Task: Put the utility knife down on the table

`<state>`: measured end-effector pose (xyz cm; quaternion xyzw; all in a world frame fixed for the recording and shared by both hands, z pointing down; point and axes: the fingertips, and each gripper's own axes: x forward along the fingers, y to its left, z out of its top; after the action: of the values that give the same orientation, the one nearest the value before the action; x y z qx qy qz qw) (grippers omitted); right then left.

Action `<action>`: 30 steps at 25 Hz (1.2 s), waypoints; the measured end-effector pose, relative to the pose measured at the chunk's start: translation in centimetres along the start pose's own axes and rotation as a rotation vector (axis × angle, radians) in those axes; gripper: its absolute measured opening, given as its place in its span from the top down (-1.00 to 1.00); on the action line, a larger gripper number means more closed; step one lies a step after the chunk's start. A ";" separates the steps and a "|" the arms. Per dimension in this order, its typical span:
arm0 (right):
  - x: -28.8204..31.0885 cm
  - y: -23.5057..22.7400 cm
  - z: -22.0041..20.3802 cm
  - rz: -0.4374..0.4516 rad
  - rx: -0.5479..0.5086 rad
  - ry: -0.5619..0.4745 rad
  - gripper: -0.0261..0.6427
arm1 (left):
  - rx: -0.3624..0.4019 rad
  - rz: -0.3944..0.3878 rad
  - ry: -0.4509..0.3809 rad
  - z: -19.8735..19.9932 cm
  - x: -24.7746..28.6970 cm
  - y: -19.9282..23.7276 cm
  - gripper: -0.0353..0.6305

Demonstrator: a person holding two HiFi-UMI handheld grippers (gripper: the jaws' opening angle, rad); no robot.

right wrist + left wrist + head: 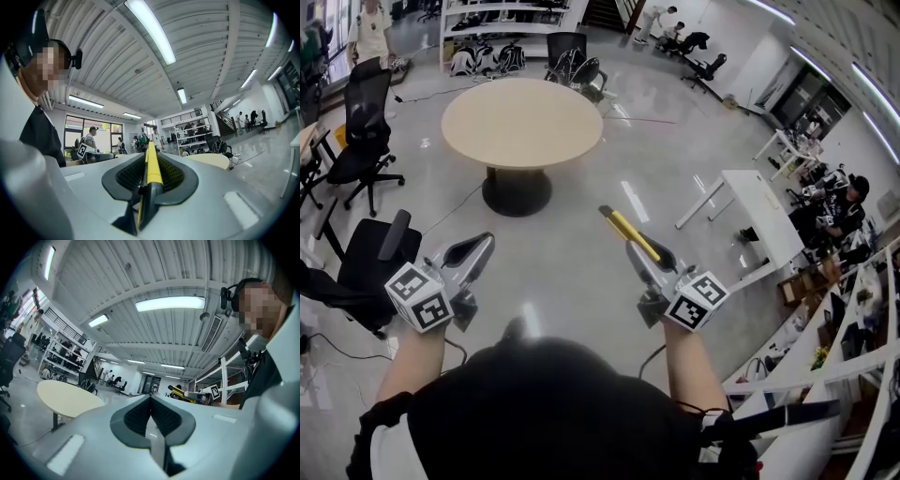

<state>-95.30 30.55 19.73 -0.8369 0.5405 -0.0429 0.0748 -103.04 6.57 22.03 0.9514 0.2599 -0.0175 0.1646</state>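
A yellow and black utility knife [628,232] sticks forward out of my right gripper [651,262], which is shut on its rear end. In the right gripper view the knife [152,174] runs lengthwise between the dark pads. My left gripper [477,247] is held at the same height on the left, shut with nothing in it; its pads meet along one seam [151,398]. A round beige table [521,122] on a black pedestal stands ahead across the floor, well beyond both grippers. It also shows in the side views as a pale top [65,399] [211,160].
Black office chairs [364,127] stand left of the table, and another chair [380,253] is close to my left gripper. A white desk [755,211] and crowded desks lie to the right. Shelving [502,28] lines the back. People stand far off.
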 end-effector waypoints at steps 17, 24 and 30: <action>11.3 -18.4 5.0 -0.227 -0.009 -0.020 0.65 | -0.052 -0.217 0.045 2.8 22.0 17.5 0.90; 15.0 -25.9 5.3 -0.268 0.012 -0.015 0.65 | -0.069 -0.251 0.076 2.5 29.2 22.5 0.90; 15.9 -34.2 5.3 -0.256 0.028 -0.038 0.65 | -0.052 -0.227 0.086 0.9 36.3 25.2 0.90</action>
<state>-57.21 30.36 20.26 -0.8986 0.4270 -0.0441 0.0905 -59.06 3.56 24.49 0.9110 0.3733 0.0117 0.1750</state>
